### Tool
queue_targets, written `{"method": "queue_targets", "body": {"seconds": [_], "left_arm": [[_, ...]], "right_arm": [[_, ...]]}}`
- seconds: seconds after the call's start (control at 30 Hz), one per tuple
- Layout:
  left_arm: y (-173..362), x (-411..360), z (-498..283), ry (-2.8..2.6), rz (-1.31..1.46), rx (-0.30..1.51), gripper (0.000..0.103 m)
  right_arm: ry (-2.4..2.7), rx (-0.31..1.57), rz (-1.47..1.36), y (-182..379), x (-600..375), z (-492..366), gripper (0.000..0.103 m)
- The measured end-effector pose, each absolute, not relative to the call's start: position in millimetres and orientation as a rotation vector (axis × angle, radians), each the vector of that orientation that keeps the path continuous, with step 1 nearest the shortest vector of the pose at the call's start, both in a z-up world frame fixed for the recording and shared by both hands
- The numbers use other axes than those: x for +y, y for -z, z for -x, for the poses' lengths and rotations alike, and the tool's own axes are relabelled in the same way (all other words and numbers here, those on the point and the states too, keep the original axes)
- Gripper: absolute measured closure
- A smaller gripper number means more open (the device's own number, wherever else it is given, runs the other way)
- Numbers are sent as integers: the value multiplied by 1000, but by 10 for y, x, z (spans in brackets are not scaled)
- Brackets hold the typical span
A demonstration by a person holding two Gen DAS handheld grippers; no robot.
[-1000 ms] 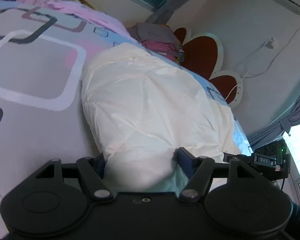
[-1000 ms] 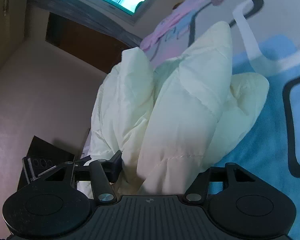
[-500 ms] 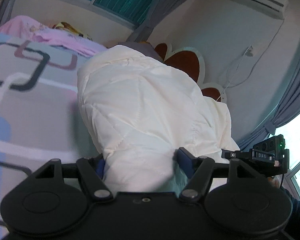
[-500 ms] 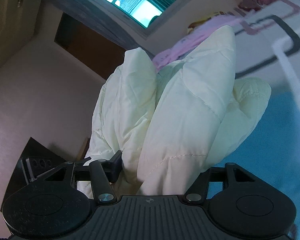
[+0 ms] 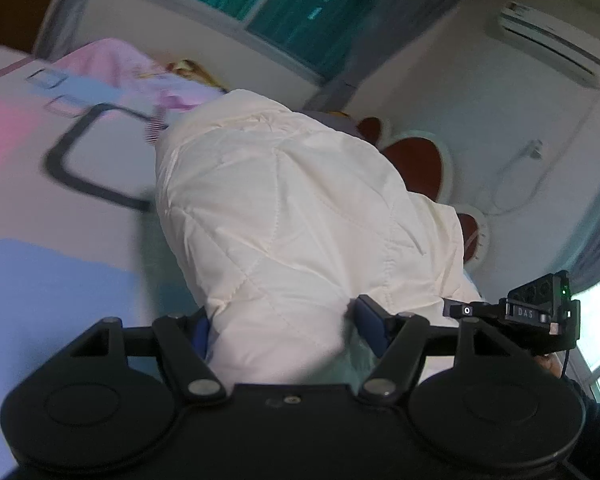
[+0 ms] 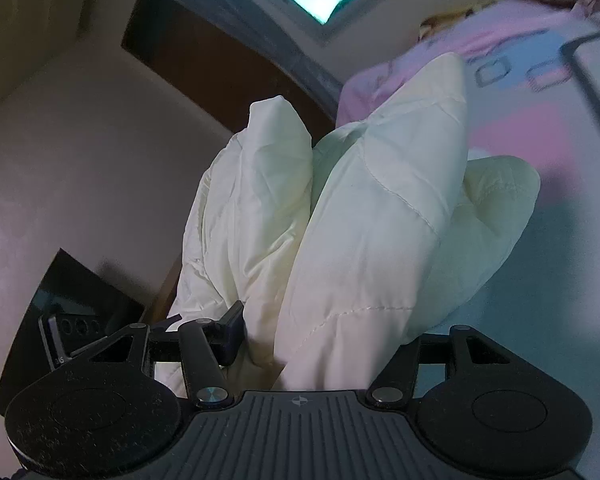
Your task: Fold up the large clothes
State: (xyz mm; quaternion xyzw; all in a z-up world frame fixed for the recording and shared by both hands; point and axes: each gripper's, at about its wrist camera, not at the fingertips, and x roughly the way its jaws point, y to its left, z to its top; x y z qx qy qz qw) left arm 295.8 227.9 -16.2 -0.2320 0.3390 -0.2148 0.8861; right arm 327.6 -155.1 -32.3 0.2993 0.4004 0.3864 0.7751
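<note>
- While both claws hold it off the bed, the cream quilted garment [image 5: 300,216] bulges forward from the left claw [image 5: 284,328], whose two fingers press into a thick bunch of the cloth from either side.
- In the right wrist view the same garment [image 6: 372,240] stands up in three puffy folds, pinched at its base by the right claw [image 6: 320,340]; only the left fingertip [image 6: 232,332] shows, the other is hidden behind the fabric.
- The garment's far edge in the left wrist view is a rounded fold, set against the patterned bedspread [image 5: 60,208] on one side and the red scalloped headboard [image 5: 420,160] on the other.
- The bedspread lies flat and open to the left of the cloth, with a dark rounded-rectangle print [image 5: 84,160] and a blue patch nearer the claw.
- A pink bundle of bedding [image 5: 140,72] sits at the bed's far edge under the window [image 5: 292,12].
- In the right wrist view the bedspread [image 6: 560,240] spreads open to the right of the folds; the wall and a dark doorway [image 6: 204,64] stand to the left.
- An air conditioner [image 5: 548,48] hangs high on the wall, a cord trailing below it.
- The right claw's camera block [image 5: 540,312] shows just beside the garment's right edge.
</note>
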Motion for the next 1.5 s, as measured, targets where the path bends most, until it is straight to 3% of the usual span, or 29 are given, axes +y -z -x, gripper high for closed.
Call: {"method": "queue_targets", "body": {"seconds": [0.27, 0.43, 0.57, 0.63, 0.7, 0.73, 0.77, 0.87, 1.03, 1.33, 1.5], "left_arm": [[797, 2809, -3110, 375, 566, 824, 34], [763, 2734, -3132, 379, 524, 813, 32], [692, 2813, -3079, 314, 469, 812, 5], [619, 2998, -2982, 287, 477, 771, 9], [523, 3189, -2917, 241, 523, 724, 23], [470, 3253, -2918, 226, 537, 699, 27], [401, 3294, -2948, 217, 540, 671, 36], [199, 3167, -3202, 235, 484, 635, 41], [6, 2566, -3742, 324, 352, 645, 48], [330, 1958, -4273, 358, 178, 779, 49], [415, 1896, -4277, 370, 120, 811, 49]], "right_arm": [[-768, 1000, -673, 1152, -956, -3379, 44], [-733, 989, -679, 1198, -1003, -3337, 42], [-646, 949, -599, 978, -1091, -3167, 26], [-588, 915, -575, 887, -1279, -3057, 27], [-508, 854, -554, 719, -1474, -2921, 27], [-479, 819, -546, 616, -1549, -2903, 40], [-461, 793, -529, 498, -1561, -2915, 61], [-465, 731, -427, 154, -1329, -3035, 79], [-552, 698, -262, -132, -591, -3289, 79], [-437, 869, -144, 648, -250, -3642, 79], [-420, 891, -171, 759, -347, -3631, 79]]}}
